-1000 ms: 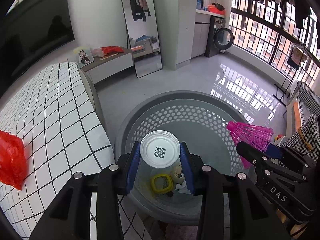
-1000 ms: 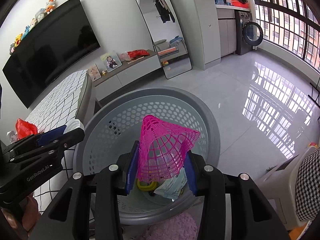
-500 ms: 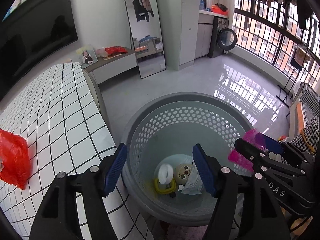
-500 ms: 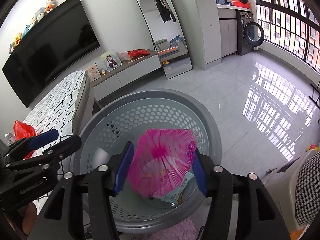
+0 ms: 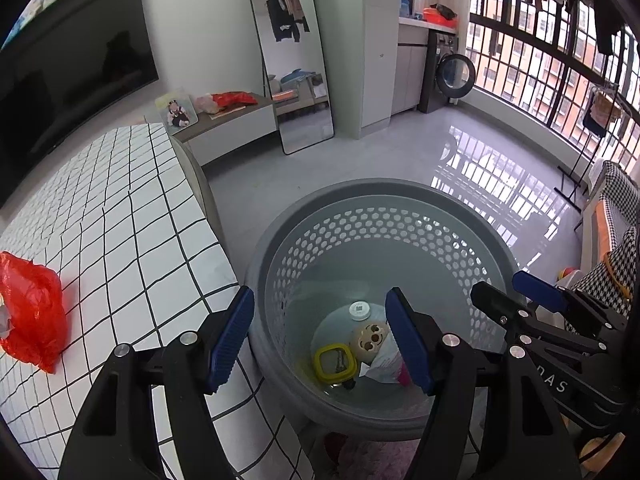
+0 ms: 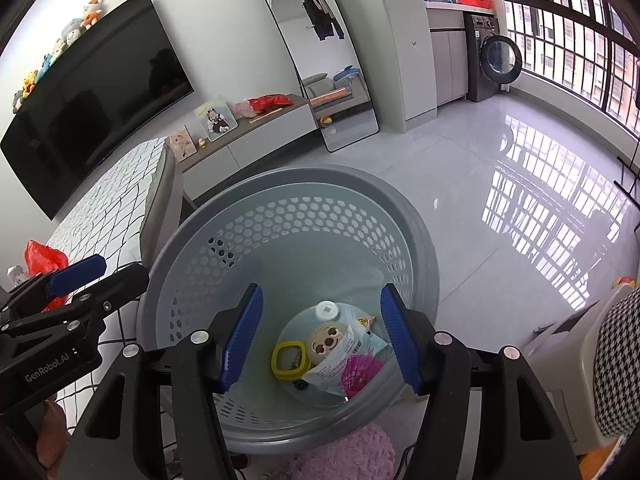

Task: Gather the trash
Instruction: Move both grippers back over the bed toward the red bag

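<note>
A grey perforated basket (image 5: 400, 216) (image 6: 304, 184) stands on the floor beside the bed. On its bottom lie a white round lid (image 5: 359, 309) (image 6: 326, 309), a yellow ring-shaped piece (image 5: 335, 362) (image 6: 289, 360), a cartoon-face packet (image 5: 372, 334) (image 6: 330, 338) and a pink mesh cone (image 6: 360, 370). My left gripper (image 5: 320, 340) is open and empty above the basket's near rim. My right gripper (image 6: 320, 336) is open and empty above the basket. A red plastic bag (image 5: 30, 308) (image 6: 42, 258) lies on the bed.
The bed with a white checked cover (image 5: 112, 220) is left of the basket. A low cabinet (image 5: 228, 124) and a standing mirror (image 5: 292, 60) are at the far wall. A houndstooth chair (image 6: 616, 364) is at the right. A pink fluffy mat (image 6: 340, 456) lies below the basket.
Both grippers opened. The white lid dropped from the left gripper and the pink mesh cone from the right gripper; both now lie in the basket.
</note>
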The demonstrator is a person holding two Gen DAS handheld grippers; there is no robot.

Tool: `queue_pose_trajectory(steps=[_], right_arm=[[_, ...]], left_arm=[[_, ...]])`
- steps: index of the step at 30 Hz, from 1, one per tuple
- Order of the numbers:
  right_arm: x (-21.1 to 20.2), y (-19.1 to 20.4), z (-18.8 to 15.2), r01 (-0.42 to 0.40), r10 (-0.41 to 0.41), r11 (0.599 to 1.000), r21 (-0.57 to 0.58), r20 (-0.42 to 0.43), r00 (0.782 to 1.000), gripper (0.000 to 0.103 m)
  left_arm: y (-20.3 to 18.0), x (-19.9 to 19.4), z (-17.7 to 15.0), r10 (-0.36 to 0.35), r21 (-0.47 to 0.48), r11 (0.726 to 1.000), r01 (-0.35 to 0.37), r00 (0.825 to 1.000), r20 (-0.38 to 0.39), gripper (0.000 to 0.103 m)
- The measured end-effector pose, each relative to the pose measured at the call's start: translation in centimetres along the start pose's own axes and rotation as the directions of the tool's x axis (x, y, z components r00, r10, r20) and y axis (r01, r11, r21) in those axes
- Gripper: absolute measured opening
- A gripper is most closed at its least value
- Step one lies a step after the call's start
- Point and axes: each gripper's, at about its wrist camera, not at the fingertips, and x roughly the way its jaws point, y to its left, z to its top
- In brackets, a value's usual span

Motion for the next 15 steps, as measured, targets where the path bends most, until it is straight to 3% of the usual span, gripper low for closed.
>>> queue_pose_trajectory(steps=[15], right_arm=[[-1.7,1.3,-0.5,-0.030,0.030,0.999,-0.019,0.017,0.999,0.059]], left_arm=[[1.4,-1.5,-1.1,0.013,-0.032,0.999,-0.013,1.000,0.007,0.068]])
